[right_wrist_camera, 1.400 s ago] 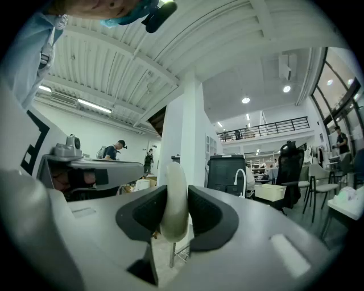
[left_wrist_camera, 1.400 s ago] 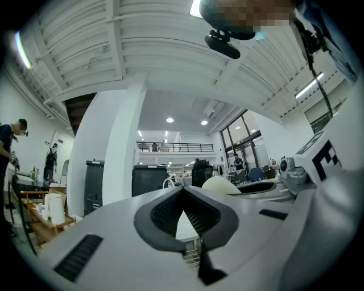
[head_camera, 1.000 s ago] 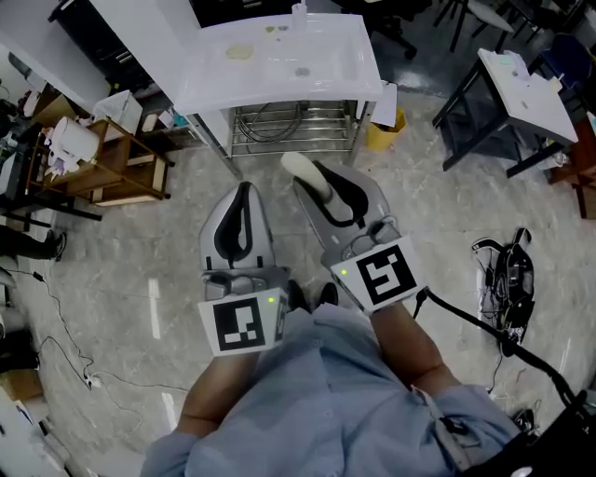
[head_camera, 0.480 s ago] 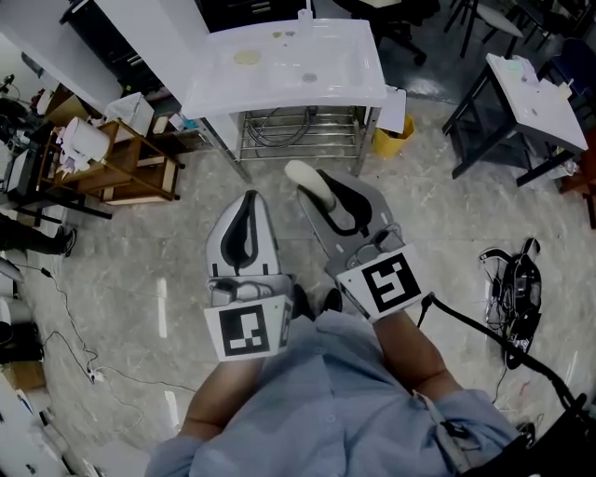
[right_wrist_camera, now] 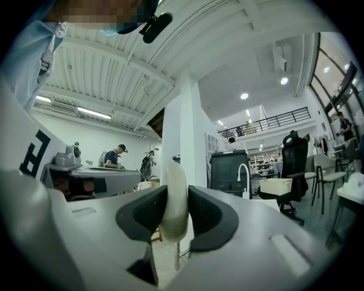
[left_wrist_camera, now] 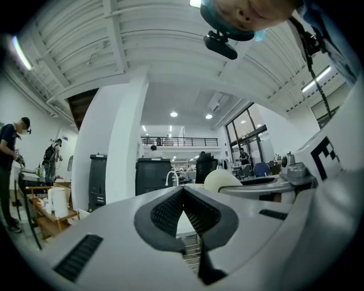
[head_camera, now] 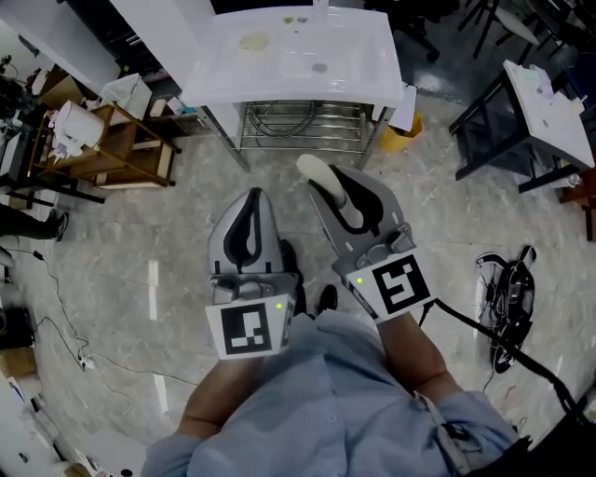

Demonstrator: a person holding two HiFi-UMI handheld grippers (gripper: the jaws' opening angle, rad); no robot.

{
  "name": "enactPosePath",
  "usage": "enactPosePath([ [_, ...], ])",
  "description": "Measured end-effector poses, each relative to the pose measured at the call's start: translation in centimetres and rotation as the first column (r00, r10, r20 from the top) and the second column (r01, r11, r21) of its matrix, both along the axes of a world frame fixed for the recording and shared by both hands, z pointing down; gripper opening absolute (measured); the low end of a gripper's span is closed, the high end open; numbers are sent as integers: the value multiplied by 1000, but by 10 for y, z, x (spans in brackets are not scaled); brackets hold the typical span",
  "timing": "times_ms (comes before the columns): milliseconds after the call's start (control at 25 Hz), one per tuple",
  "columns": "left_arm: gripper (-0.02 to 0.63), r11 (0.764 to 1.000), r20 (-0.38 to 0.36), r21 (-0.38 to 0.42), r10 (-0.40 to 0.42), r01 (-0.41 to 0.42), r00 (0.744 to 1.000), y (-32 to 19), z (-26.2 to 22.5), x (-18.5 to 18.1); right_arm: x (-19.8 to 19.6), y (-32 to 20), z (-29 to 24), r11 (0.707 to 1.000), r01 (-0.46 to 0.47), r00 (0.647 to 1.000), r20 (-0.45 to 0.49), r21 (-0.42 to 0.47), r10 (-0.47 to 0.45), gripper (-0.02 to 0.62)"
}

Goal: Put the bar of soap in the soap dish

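Currently my right gripper [right_wrist_camera: 175, 219] jaws clamp the bar of soap [right_wrist_camera: 173, 176] mid-body; probably rigid, slick. Left gripper [left_wrist_camera: 183, 196] jaws together.

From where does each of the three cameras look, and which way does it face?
Head view: on the person's head, facing steeply down at sink and floor; forearms, left gripper, right gripper show.
Left gripper view: on that gripper, level along shut jaws; head overhead.
Right gripper view: likewise; jaws clamp the bar of soap.
All three share the soap.
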State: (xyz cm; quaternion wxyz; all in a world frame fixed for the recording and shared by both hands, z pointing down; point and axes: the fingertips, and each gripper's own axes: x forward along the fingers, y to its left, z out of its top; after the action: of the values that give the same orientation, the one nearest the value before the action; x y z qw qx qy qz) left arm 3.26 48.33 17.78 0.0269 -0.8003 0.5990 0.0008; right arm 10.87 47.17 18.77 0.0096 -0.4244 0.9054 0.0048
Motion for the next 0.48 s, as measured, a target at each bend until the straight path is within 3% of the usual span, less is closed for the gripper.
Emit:
enactPosePath([
  [480, 6, 999, -46, 29, 31, -30, 998, -134, -7, -66, -71, -125, -3, 999, 1, 999, -33, 36, 0, 109],
])
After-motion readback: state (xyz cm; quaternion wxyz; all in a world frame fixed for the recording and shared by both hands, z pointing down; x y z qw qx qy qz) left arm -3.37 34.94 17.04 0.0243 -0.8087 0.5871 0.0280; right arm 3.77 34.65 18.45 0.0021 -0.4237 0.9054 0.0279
